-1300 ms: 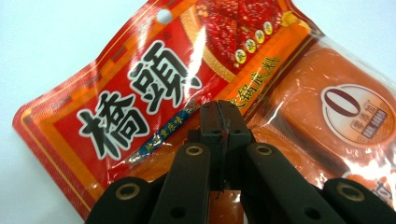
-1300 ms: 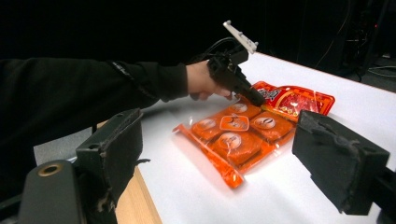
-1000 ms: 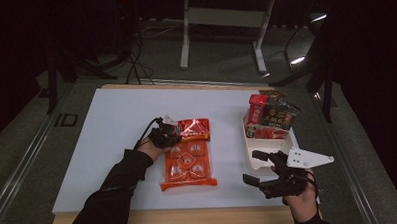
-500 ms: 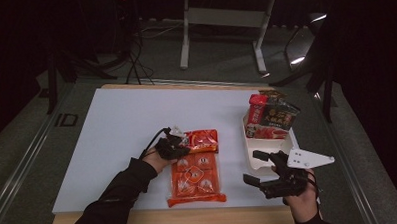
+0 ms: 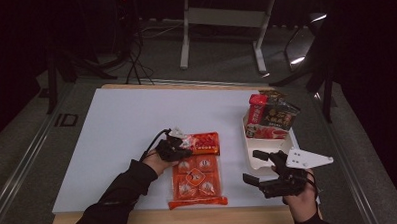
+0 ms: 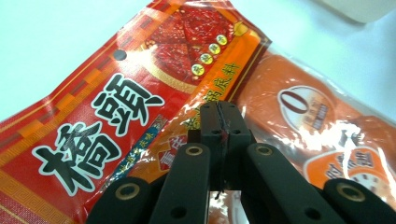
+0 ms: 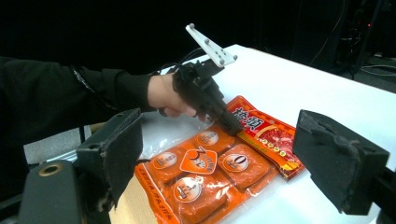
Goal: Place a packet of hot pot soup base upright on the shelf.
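Observation:
A red snack packet (image 5: 203, 143) lies flat on the white table, with one end overlapping an orange multi-pack (image 5: 196, 179) of several sealed portions. My left gripper (image 5: 182, 151) is shut, and its tips rest on the red packet's left end. In the left gripper view the jaws (image 6: 219, 109) stand pressed together over the red packet (image 6: 107, 107), where it meets the orange pack (image 6: 317, 121); I see nothing pinched between them. My right gripper (image 5: 251, 166) hovers open to the right of the orange pack, empty. In the right gripper view its wide jaws (image 7: 229, 154) frame the left gripper (image 7: 231, 126) and both packets.
A white tray (image 5: 258, 162) stands at the right of the table, with several upright snack bags (image 5: 269, 117) at its far end. The table's wooden front edge (image 5: 190, 220) lies just below the orange pack. Dark floor and a desk frame lie beyond the table.
My left gripper has slid to the right and toward the near edge, and the red packet and orange pack have shifted with it. The right gripper has stayed still and open.

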A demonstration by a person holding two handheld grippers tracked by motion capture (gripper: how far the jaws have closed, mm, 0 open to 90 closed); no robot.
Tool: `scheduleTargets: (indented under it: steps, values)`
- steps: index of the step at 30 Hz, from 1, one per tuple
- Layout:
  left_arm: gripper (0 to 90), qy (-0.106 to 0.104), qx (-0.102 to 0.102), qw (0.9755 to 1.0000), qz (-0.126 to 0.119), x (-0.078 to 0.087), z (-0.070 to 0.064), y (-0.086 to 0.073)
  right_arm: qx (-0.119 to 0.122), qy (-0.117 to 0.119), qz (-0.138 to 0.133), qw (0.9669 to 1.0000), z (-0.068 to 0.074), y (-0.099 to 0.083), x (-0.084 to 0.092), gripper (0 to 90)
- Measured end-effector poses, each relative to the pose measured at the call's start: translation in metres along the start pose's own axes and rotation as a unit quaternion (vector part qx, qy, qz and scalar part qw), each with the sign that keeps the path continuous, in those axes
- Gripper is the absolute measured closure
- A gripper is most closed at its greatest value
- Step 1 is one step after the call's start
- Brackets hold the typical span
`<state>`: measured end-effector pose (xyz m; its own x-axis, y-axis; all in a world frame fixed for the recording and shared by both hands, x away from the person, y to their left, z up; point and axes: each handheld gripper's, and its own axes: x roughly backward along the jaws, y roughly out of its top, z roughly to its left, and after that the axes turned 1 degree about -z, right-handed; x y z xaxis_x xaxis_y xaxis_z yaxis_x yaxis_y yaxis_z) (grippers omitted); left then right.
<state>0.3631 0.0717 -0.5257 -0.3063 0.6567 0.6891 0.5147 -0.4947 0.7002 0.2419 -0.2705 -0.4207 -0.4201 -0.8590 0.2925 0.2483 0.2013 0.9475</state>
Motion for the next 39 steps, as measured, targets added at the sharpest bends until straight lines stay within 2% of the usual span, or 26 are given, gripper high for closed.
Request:
scheduleTargets:
  steps: [6, 10, 16, 18, 19, 26, 29, 30, 35, 39]
  values:
    - [87.3, -0.006, 0.011, 0.9997, -0.02, 0.019, -0.003, 0.0, 0.006, -0.004, -0.001, 1.0, -0.001, 0.0, 0.0, 16.1]
    - [78.5, -0.002, 0.024, 0.999, -0.038, 0.036, -0.002, -0.001, 0.016, -0.014, 0.001, 0.9998, 0.001, -0.001, -0.001, 16.1]
    - [66.9, 0.002, 0.028, 0.9981, -0.054, 0.06, -0.002, -0.006, 0.022, -0.021, -0.001, 0.9996, 0.001, -0.002, -0.003, 16.0]
    - [61.1, -0.001, 0.03, 0.9978, -0.058, 0.063, -0.001, -0.007, 0.022, -0.023, 0.0, 0.9995, 0.001, -0.002, -0.003, 15.7]
    - [61.1, 0.001, 0.033, 0.9975, -0.063, 0.068, -0.001, -0.01, 0.022, -0.026, 0.0, 0.9994, 0.001, -0.002, -0.003, 15.6]
    - [53.5, 0.018, 0.056, 0.9952, -0.078, 0.078, 0.008, -0.023, 0.022, -0.029, 0.005, 0.9993, 0.002, -0.002, -0.004, 15.1]
    - [45.4, 0.032, 0.061, 0.9947, -0.077, 0.079, 0.012, -0.028, 0.022, -0.029, 0.007, 0.9993, 0.002, -0.003, -0.005, 15.1]
    - [43.6, 0.029, 0.068, 0.9941, -0.079, 0.079, 0.014, -0.03, 0.022, -0.028, 0.008, 0.9993, 0.002, -0.003, -0.005, 15.1]
    - [33.9, 0.042, 0.099, 0.9907, -0.083, 0.075, 0.026, -0.043, 0.026, -0.027, 0.013, 0.9992, 0.003, -0.004, -0.006, 15.1]
    - [34.0, 0.045, 0.118, 0.989, -0.078, 0.066, 0.032, -0.052, 0.028, -0.027, 0.015, 0.9991, 0.004, -0.003, -0.007, 15.2]
